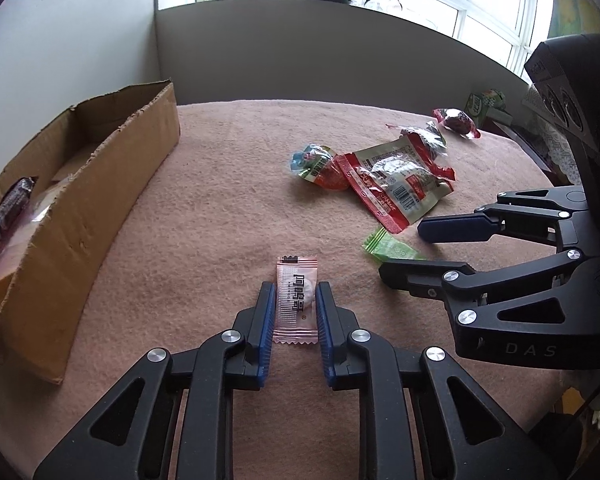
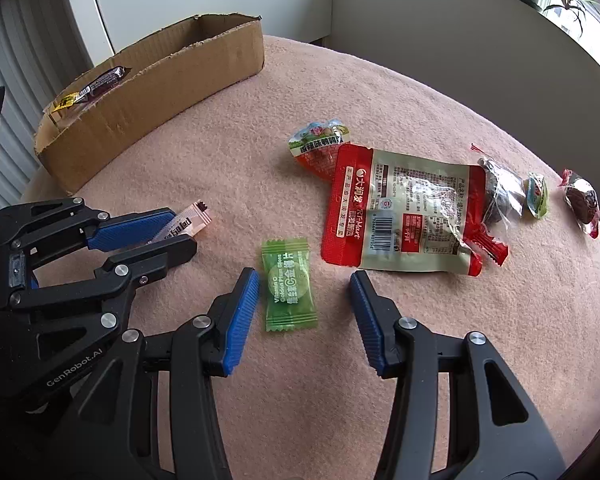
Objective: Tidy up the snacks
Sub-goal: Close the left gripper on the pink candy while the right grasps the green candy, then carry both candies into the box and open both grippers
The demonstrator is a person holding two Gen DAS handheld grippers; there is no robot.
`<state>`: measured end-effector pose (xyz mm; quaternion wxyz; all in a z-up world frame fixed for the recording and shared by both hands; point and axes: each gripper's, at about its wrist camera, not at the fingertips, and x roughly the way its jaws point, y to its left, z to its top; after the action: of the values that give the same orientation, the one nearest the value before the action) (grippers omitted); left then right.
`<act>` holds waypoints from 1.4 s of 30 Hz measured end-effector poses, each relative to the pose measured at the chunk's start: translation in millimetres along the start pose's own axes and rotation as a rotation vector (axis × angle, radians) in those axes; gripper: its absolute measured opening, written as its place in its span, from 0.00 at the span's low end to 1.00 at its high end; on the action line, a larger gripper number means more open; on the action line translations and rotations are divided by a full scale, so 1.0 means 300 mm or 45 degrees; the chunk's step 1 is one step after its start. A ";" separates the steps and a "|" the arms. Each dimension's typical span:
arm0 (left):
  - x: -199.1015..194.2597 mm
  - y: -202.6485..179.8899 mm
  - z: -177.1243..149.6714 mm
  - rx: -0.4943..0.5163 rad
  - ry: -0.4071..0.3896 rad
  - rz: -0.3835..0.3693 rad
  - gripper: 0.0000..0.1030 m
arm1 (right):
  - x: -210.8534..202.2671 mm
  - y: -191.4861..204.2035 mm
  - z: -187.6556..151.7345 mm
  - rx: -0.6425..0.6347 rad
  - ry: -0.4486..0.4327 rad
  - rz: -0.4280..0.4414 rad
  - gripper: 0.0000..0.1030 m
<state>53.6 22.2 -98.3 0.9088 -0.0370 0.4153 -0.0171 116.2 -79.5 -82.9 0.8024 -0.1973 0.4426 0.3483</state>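
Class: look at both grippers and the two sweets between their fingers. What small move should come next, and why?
Probably lift the left gripper and carry the pink sweet towards the box: its pads are already shut on the wrapper. The right gripper stands open around the green sweet, pads apart from it, so it would need to close first.

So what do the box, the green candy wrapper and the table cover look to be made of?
Box: corrugated cardboard, matte brown, with torn, ragged top edges. Green candy wrapper: thin plastic film, glossy and translucent, with crimped zigzag ends. Table cover: soft pink cloth, probably felt or fleece, judging by its fuzzy matte nap.
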 end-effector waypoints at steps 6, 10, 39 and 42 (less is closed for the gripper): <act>-0.012 0.048 -0.003 -0.055 -0.008 -0.020 0.17 | -0.010 0.035 0.000 -0.030 0.014 -0.028 0.23; -0.018 0.064 -0.007 -0.078 -0.012 -0.041 0.17 | -0.018 0.035 -0.007 0.012 0.018 -0.020 0.22; -0.254 0.340 0.166 -0.235 -0.276 -0.020 0.17 | -0.259 0.141 0.326 0.111 -0.301 0.069 0.22; -0.272 0.409 0.202 -0.289 -0.321 0.008 0.17 | -0.222 0.187 0.396 0.097 -0.304 0.087 0.22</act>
<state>46.1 152.7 -7.4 0.9436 -0.1401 0.2975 0.0376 118.8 7.2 36.2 0.8440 -0.1087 0.3633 0.3793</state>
